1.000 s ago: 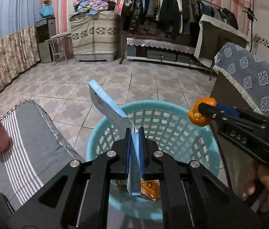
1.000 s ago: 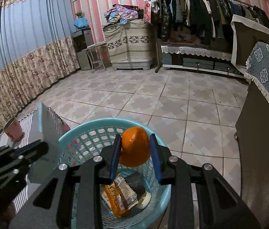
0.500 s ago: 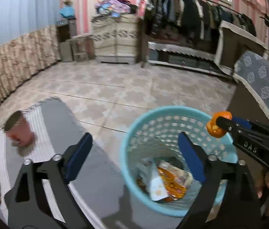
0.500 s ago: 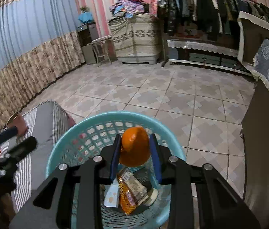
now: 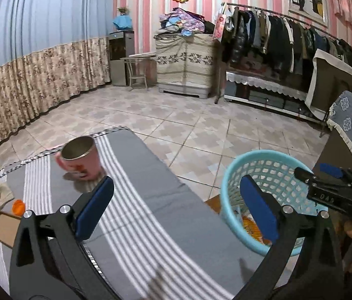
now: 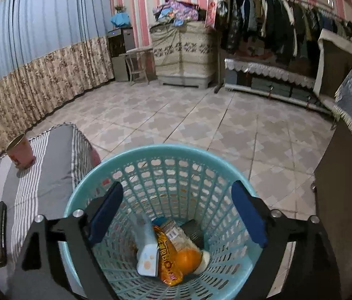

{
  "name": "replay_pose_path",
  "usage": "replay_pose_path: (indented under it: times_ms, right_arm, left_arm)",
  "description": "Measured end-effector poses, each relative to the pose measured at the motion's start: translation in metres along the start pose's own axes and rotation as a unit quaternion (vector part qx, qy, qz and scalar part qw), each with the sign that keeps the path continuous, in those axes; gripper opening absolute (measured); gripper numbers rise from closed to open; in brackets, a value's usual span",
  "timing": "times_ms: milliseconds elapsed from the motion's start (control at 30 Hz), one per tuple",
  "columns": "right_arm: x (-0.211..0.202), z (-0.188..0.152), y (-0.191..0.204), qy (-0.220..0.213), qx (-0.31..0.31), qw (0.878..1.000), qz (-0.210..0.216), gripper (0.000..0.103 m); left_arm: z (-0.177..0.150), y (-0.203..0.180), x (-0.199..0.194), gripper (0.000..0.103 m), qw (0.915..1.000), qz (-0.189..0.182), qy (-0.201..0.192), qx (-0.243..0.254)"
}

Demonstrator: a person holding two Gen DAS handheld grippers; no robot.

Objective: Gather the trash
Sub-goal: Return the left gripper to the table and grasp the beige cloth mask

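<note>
Right wrist view puts my right tongs (image 6: 176, 215) directly over the turquoise laundry-style basket (image 6: 151, 150), and that is why I hold them there: anything I let go falls inside. Their jaws have just been opening and now stand wide with nothing between them; the orange (image 6: 188, 258) lies on the basket floor at about 6 o'clock, touching the orange snack wrapper (image 6: 167, 257) and near a small white carton (image 6: 148, 258).

Left wrist view shows my left tongs (image 5: 176, 208) also spread wide and empty, jaws just opened, angled out over the grey striped surface (image 5: 151, 200), the basket (image 5: 263, 155) off at 3 o'clock. I judge more trash waits there: a pink cup (image 5: 79, 158) at 10 o'clock, an orange cap (image 5: 18, 206) and a brown card piece (image 5: 6, 227) at 9 o'clock.
</note>
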State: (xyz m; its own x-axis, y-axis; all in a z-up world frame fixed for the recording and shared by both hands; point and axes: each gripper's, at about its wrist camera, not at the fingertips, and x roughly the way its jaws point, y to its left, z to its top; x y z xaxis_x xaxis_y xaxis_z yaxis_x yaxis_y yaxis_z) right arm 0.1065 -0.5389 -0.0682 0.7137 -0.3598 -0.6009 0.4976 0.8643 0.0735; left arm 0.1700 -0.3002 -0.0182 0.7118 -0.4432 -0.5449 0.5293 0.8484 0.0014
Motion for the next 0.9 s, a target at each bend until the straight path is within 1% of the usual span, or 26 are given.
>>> replay_pose_path:
  times_ms: [33,100,233,300,400,567,667,733,800,833,900]
  right_arm:
    - [-0.001,0.001,0.002,-0.002,-0.002,1.000,-0.001,0.087]
    - [-0.005,0.000,0.007,-0.008,-0.006,1.000,-0.001,0.093]
    - [-0.011,-0.005,0.025,-0.016,-0.028,0.999,0.012,0.093]
    - [-0.013,-0.006,0.035,-0.018,-0.039,0.999,0.019,0.093]
    - [-0.019,-0.012,0.056,-0.016,-0.050,0.998,0.039,0.093]
    - [-0.028,-0.016,0.099,-0.016,-0.075,0.995,0.065,0.093]
    - [-0.031,-0.019,0.132,-0.018,-0.107,0.992,0.070,0.093]
    - [-0.032,-0.023,0.158,-0.018,-0.127,0.989,0.077,0.093]
    - [-0.031,-0.025,0.177,-0.013,-0.129,0.987,0.089,0.093]
    - [-0.029,-0.026,0.191,-0.004,-0.127,0.986,0.104,0.093]
    - [-0.026,-0.026,0.207,0.009,-0.126,0.985,0.119,0.093]
  left_arm:
    - [-0.001,0.003,-0.003,0.098,1.0000,0.003,-0.002,0.003]
    - [-0.004,0.012,-0.010,0.098,0.9998,0.015,-0.008,0.003]
    - [-0.014,0.042,-0.026,0.098,0.9991,0.030,-0.019,-0.024]
    - [-0.021,0.057,-0.033,0.098,0.9982,0.045,-0.023,-0.030]
    - [-0.030,0.079,-0.042,0.098,0.9969,0.062,-0.024,-0.040]
    - [-0.045,0.130,-0.061,0.098,0.9933,0.097,-0.022,-0.060]
    - [-0.052,0.163,-0.068,0.098,0.9914,0.102,-0.016,-0.080]
    - [-0.059,0.188,-0.072,0.098,0.9886,0.125,-0.014,-0.083]
    - [-0.063,0.209,-0.074,0.098,0.9854,0.147,-0.011,-0.085]
    - [-0.063,0.218,-0.074,0.098,0.9843,0.154,-0.011,-0.085]
    - [-0.066,0.243,-0.074,0.098,0.9805,0.176,-0.009,-0.087]
